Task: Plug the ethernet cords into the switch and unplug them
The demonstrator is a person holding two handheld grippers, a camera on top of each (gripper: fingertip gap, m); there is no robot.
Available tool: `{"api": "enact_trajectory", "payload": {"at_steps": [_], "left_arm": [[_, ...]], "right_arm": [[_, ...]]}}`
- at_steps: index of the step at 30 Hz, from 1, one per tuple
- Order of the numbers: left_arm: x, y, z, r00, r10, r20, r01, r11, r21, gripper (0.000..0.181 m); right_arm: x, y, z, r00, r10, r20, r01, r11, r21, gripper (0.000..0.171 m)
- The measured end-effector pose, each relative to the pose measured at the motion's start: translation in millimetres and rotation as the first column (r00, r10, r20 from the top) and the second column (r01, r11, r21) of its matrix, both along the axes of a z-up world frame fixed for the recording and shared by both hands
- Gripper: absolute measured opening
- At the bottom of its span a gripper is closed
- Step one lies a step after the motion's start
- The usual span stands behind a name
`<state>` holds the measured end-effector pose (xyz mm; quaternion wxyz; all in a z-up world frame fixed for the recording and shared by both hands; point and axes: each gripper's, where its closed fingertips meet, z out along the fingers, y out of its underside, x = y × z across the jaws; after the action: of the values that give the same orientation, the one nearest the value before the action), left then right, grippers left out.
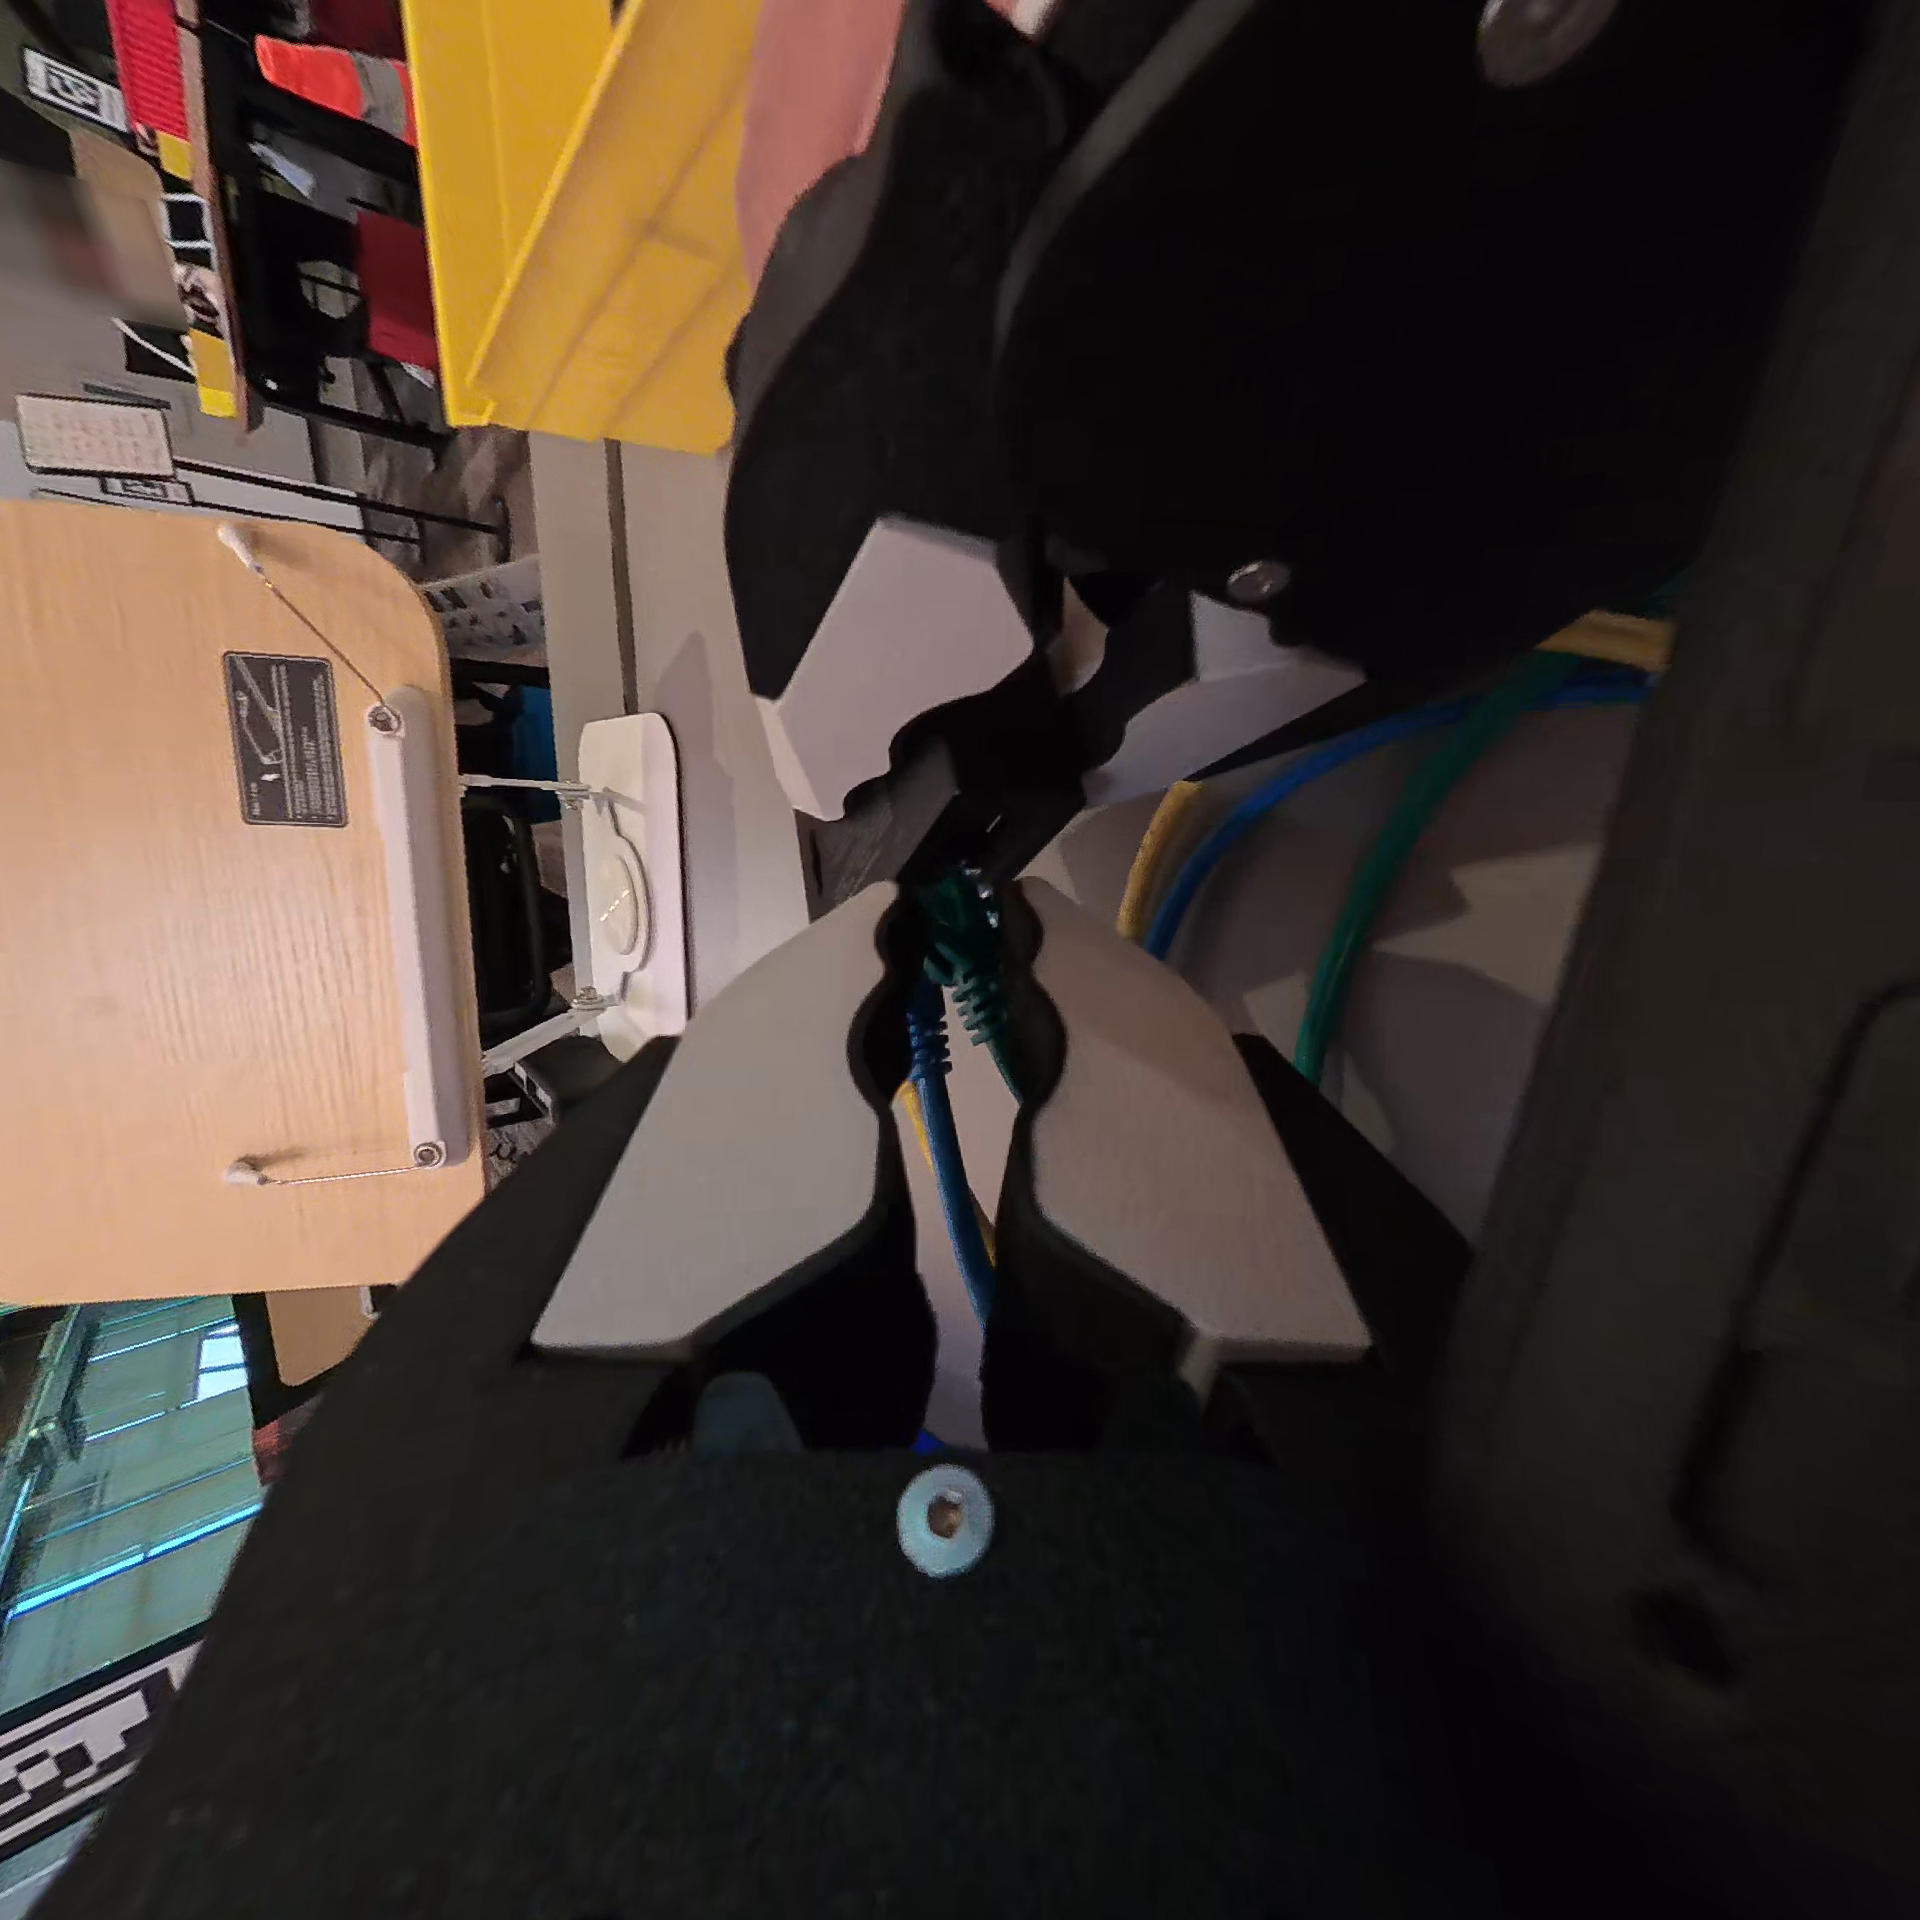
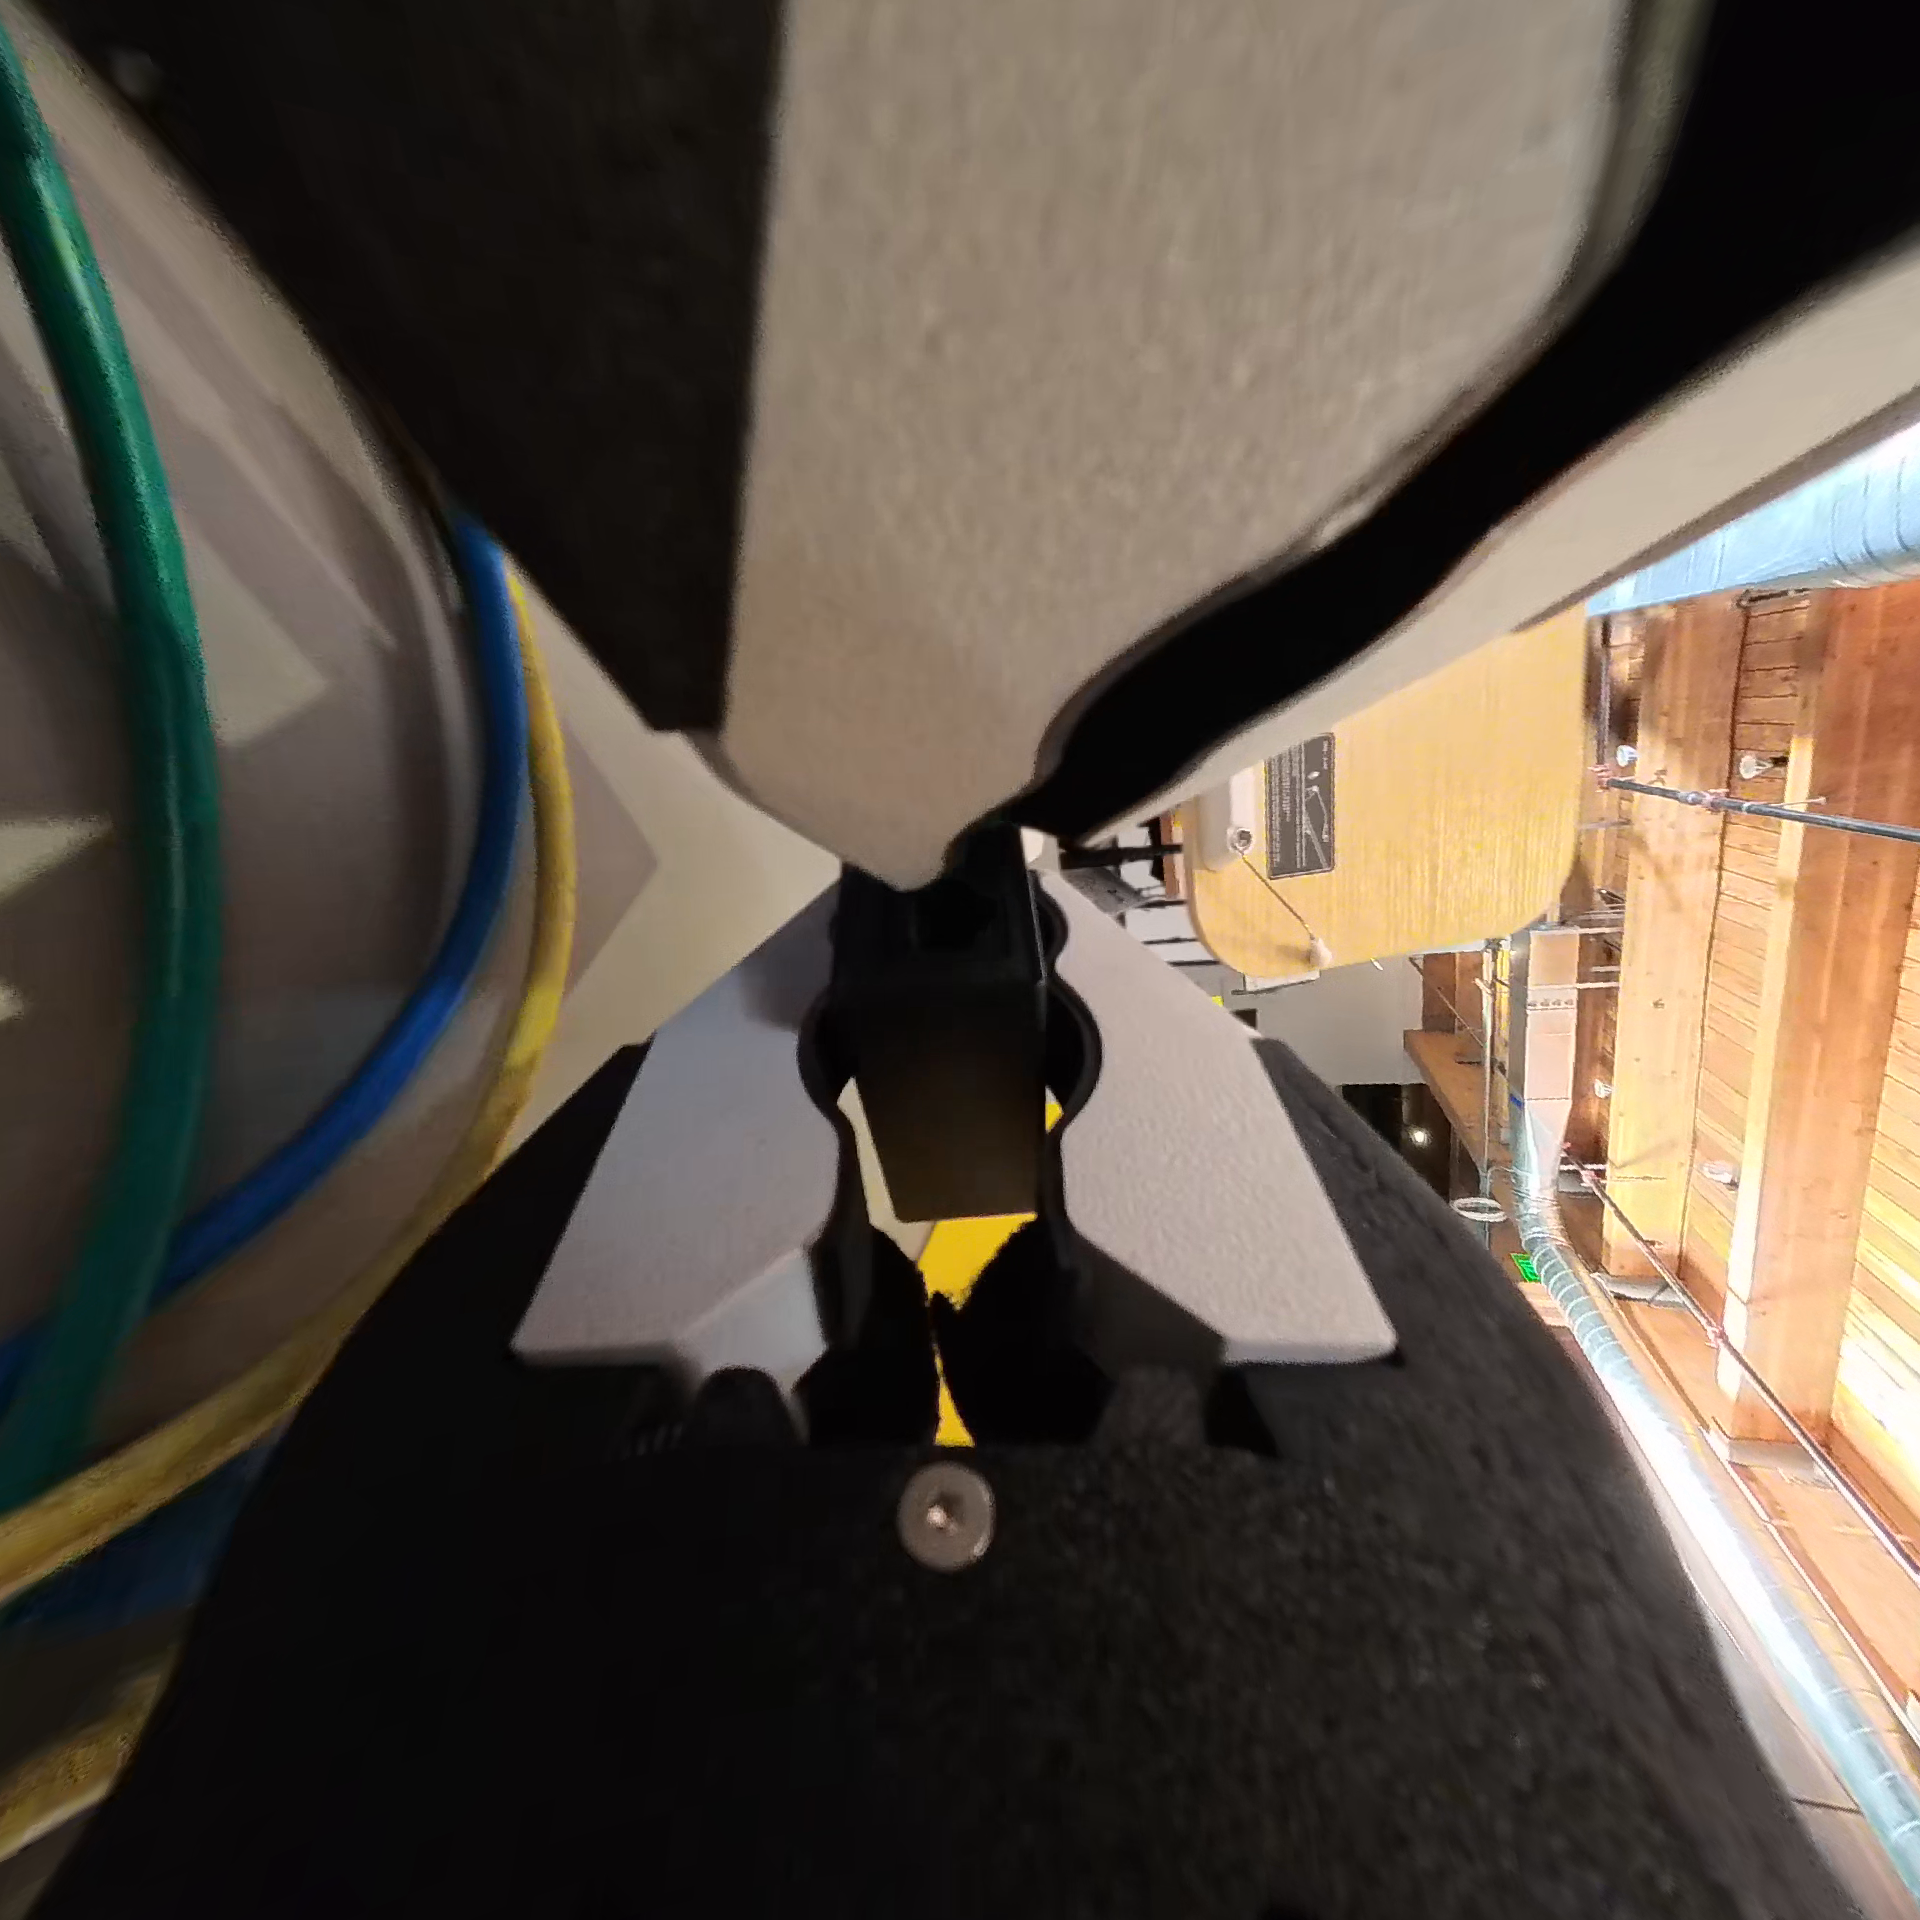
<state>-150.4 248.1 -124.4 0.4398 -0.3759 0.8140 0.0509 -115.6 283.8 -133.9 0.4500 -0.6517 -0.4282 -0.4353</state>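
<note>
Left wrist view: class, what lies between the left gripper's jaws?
The green cord's plug, with the blue cord running behind it; left wrist view.

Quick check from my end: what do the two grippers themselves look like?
Both match. The left gripper and right gripper each have a textured black body, one silver screw at the centre, and two pale grey wedge-shaped fingers with black scalloped inner edges. No sleeves or gripper cabling show.

Dim, shadowed close-ups with motion blur, fisheye-bent edges and bright backgrounds.
</note>
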Motion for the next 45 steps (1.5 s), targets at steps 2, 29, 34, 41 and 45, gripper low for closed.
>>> {"api": "enact_trajectory", "payload": {"at_steps": [2,29,34,41,45], "left_arm": [[-1.0,0.5,-4.3,1.000,0.007,-0.026,-0.007,1.000,-0.009,0.013],[-31.2,5.8,16.9,0.994,0.107,0.034,-0.094,0.960,-0.264,0.012],[-37.9,6.8,-13.1,0.987,0.158,-0.019,-0.156,0.940,-0.303,0.013],[-23.7,-8.0,22.4,0.966,0.192,0.172,-0.057,0.809,-0.585,0.034],[-23.2,4.4,26.5,0.988,0.069,0.138,-0.015,0.933,-0.359,0.030]], "right_arm": [[-0.9,0.4,-4.8,1.000,0.000,0.003,0.000,1.000,-0.013,0.027],[21.1,13.4,-15.7,0.991,-0.065,-0.117,0.057,0.996,-0.071,0.027],[22.3,11.8,-3.5,0.995,-0.042,-0.090,0.043,0.999,0.009,0.027],[12.4,13.6,-18.6,0.995,0.047,-0.084,-0.049,0.999,-0.018,0.027],[-5.4,7.1,-15.0,0.985,0.132,-0.112,-0.135,0.991,-0.022,0.027]]}}
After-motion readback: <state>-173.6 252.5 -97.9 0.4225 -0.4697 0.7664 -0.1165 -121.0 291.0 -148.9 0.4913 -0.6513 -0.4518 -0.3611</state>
